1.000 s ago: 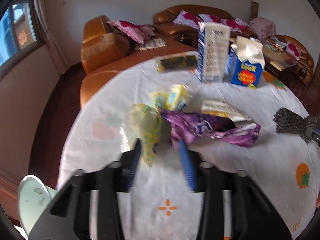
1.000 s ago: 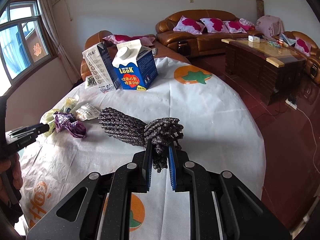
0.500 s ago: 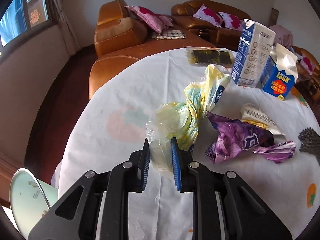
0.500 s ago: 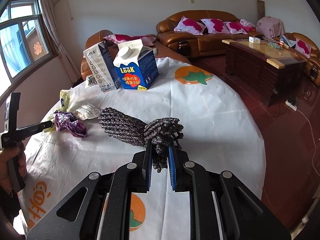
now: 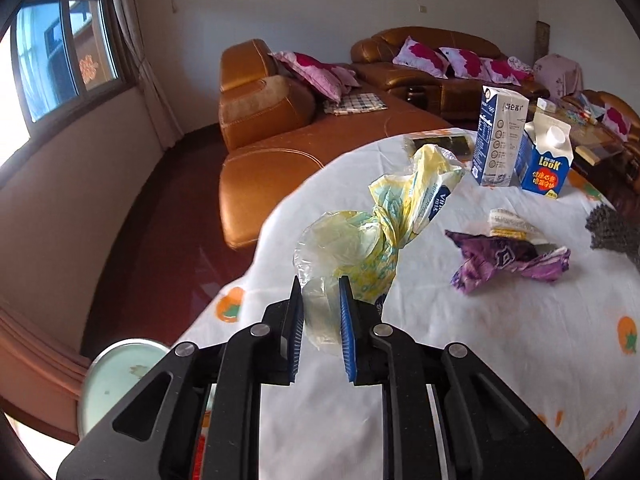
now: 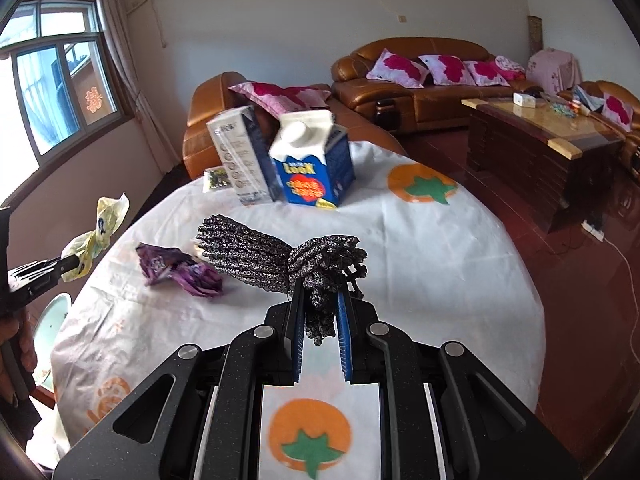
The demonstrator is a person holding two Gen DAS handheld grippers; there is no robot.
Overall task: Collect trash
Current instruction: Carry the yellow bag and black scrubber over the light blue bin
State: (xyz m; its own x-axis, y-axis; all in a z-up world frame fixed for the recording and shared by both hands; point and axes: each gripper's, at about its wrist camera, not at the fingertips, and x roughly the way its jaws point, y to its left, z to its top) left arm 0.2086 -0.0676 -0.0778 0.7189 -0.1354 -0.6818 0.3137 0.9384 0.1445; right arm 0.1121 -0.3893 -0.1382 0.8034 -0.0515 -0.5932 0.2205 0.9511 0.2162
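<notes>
My left gripper (image 5: pixel 320 292) is shut on a crumpled yellow plastic bag (image 5: pixel 384 220) and holds it lifted above the table's left edge; the bag also shows in the right wrist view (image 6: pixel 96 236). My right gripper (image 6: pixel 319 304) is shut on a dark speckled wrapper (image 6: pixel 272 256) that lies bunched on the white tablecloth (image 6: pixel 440 264). A crumpled purple wrapper (image 5: pixel 504 260) lies on the cloth, seen too in the right wrist view (image 6: pixel 176 270). A small white packet (image 5: pixel 512 222) lies behind it.
Two cartons stand at the table's far side: a tall white-and-blue one (image 5: pixel 498 136) and a blue LOOK one (image 5: pixel 546 158). A dark flat packet (image 5: pixel 436 144) lies beyond. A pale green bin (image 5: pixel 116 380) sits on the floor left of the table. Sofas (image 5: pixel 272 120) stand behind.
My left gripper has closed on the yellow bag, lifted it off the table and carried it left toward the table's edge. The right gripper has stayed shut on the dark wrapper.
</notes>
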